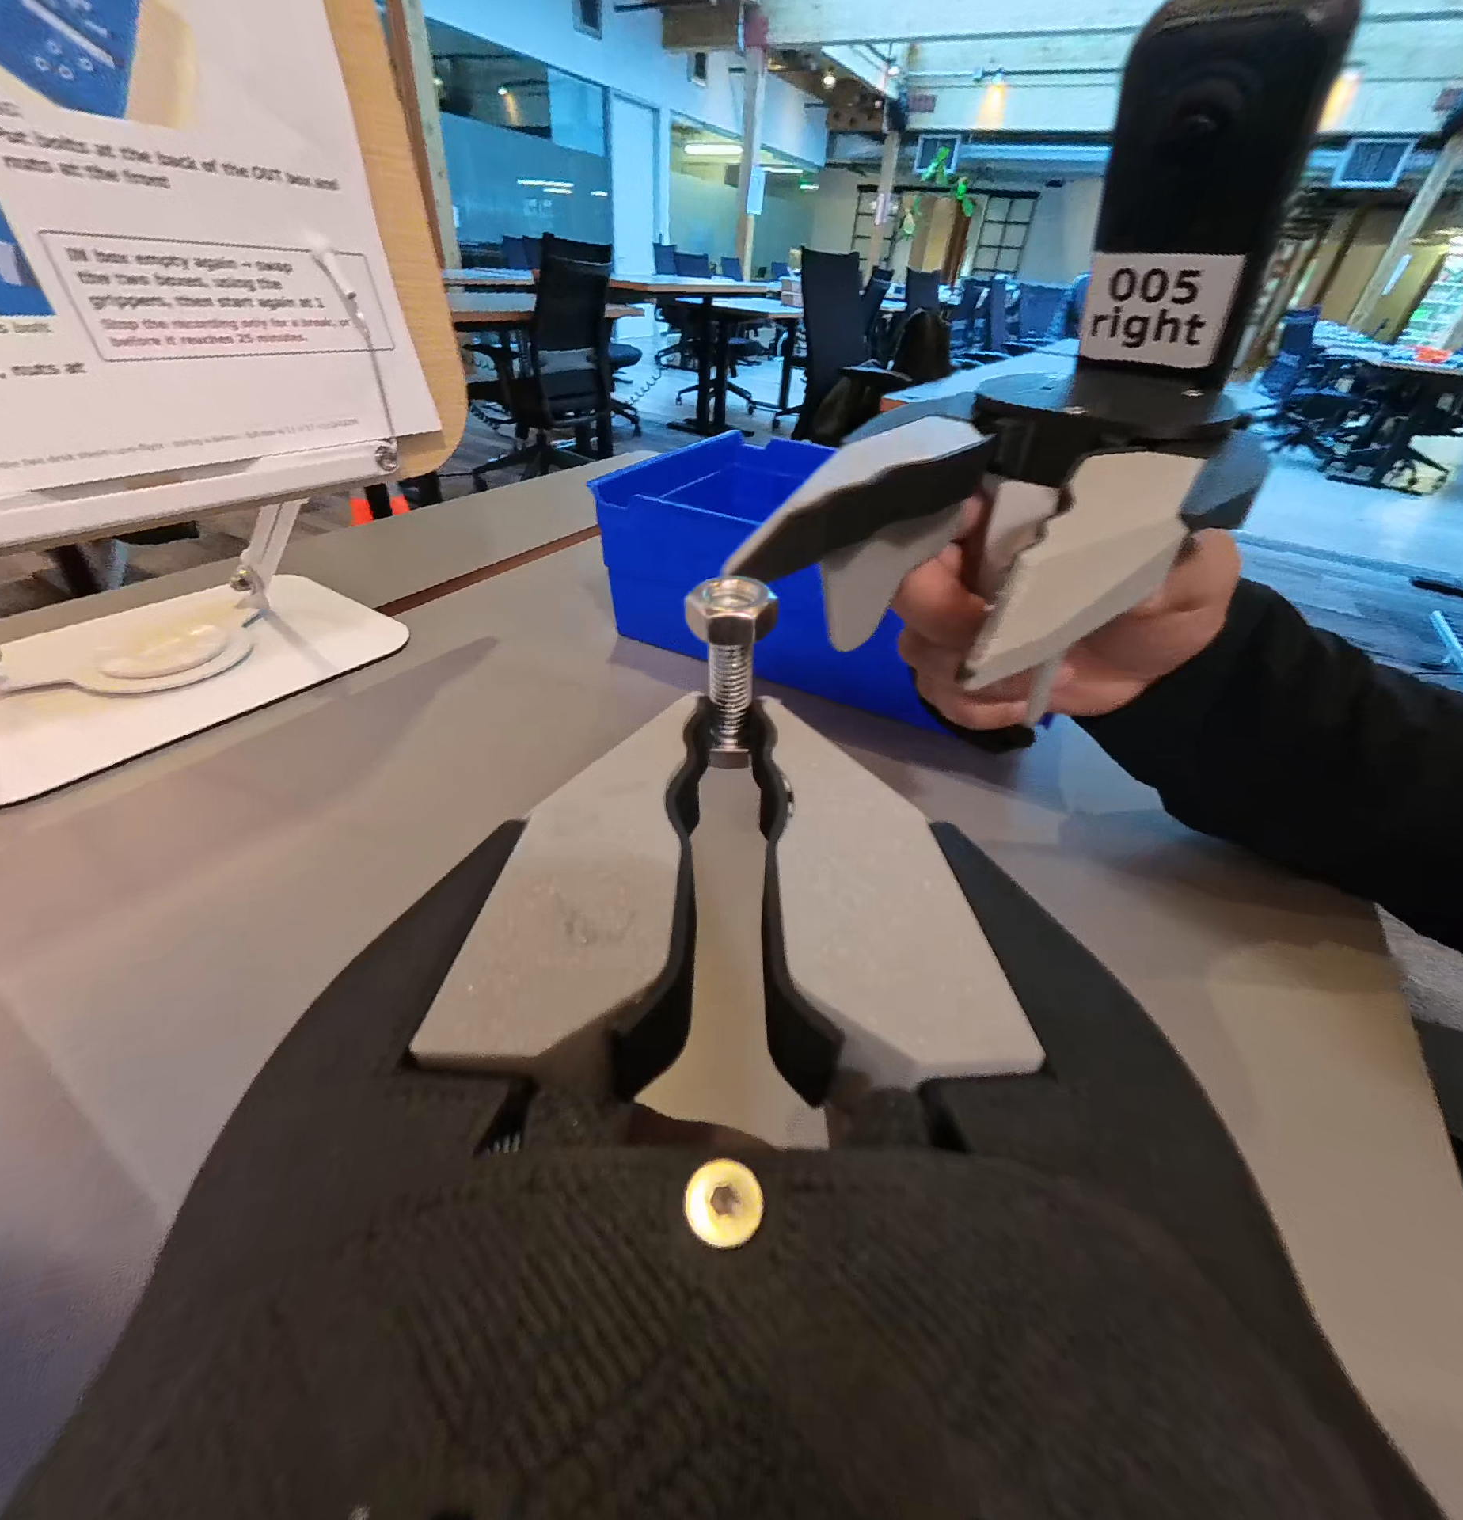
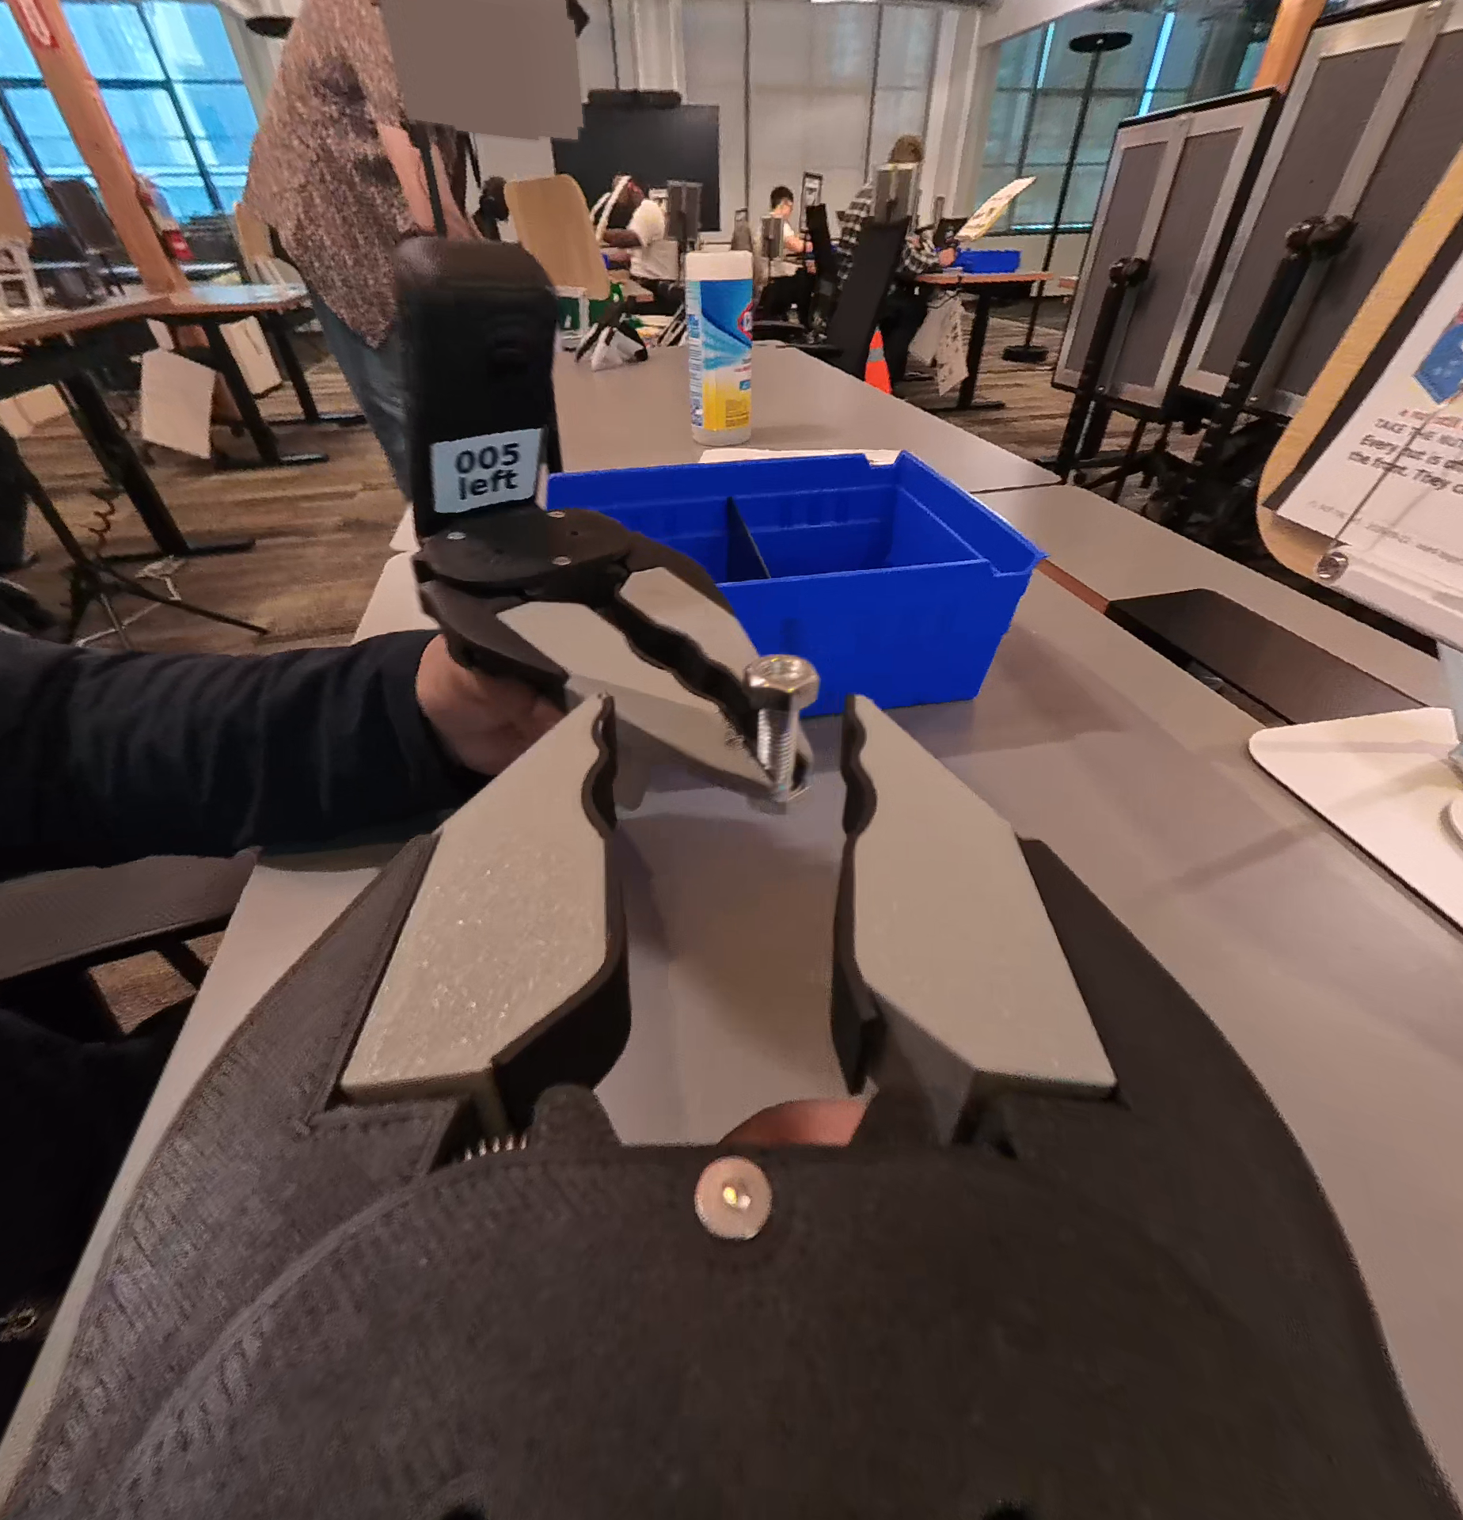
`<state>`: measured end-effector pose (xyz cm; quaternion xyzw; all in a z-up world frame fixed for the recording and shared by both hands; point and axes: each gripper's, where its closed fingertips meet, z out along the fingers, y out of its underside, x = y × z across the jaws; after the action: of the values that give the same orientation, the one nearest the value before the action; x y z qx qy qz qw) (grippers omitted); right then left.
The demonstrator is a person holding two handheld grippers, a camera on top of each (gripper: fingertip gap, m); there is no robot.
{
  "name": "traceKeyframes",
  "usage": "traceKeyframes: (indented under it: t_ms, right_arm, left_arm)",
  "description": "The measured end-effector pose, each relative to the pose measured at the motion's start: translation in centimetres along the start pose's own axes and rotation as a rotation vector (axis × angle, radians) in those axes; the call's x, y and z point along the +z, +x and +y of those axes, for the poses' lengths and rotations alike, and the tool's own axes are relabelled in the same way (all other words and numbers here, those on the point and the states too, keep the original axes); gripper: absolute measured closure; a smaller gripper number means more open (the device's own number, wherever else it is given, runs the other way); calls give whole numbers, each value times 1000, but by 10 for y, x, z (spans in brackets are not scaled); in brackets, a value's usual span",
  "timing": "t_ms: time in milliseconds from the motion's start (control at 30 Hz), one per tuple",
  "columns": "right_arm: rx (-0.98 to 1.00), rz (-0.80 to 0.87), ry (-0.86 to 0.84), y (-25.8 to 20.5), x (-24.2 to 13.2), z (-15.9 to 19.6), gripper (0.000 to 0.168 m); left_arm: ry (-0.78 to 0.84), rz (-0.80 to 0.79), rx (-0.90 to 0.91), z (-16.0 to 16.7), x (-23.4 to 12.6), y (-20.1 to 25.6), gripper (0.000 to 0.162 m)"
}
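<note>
A silver bolt (image 1: 728,691) stands upright with its head down and a hex nut (image 1: 730,607) on the top end of its thread. My left gripper (image 1: 728,736) is shut on the bolt's head and holds it above the grey table (image 1: 481,740). My right gripper (image 1: 786,604) is open, with one fingertip just above and beside the nut. In the right wrist view my right gripper (image 2: 728,715) is open, and the nut (image 2: 782,678) and bolt (image 2: 776,744) stand between its fingertips, nearer the right one. The left gripper (image 2: 786,785) clamps the bolt's lower end there.
A blue bin (image 2: 868,625) with a black divider sits on the table just behind the bolt; it also shows in the left wrist view (image 1: 679,526). A stand with an instruction sheet (image 1: 177,271) is on a white base (image 1: 177,658). A wipes canister (image 2: 718,345) stands farther back. A person (image 2: 342,164) stands beyond the table. The tips of both grippers are at nearly the same place.
</note>
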<state>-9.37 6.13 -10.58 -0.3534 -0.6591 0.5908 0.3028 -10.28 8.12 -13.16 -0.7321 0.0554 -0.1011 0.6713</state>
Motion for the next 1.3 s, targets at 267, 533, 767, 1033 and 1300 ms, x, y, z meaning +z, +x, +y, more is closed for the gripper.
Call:
traceKeyframes:
  t_ms: [267,533,767,1033,1300]
  right_arm:
    - [-20,-16,-56,-6,6,10,116]
    - [31,40,-3,8,1,2,120]
    - [-6,-1,-50,-1,2,8,138]
    - [61,10,-27,4,7,9,116]
    - [51,-49,2,-4,-4,-1,137]
  left_arm:
    - [-53,13,64,10,7,10,155]
    - [-20,28,11,4,3,7,155]
    - [-48,-24,13,10,6,-1,155]
    - [-37,47,0,9,7,10,155]
    - [-10,-25,-42,4,1,-8,155]
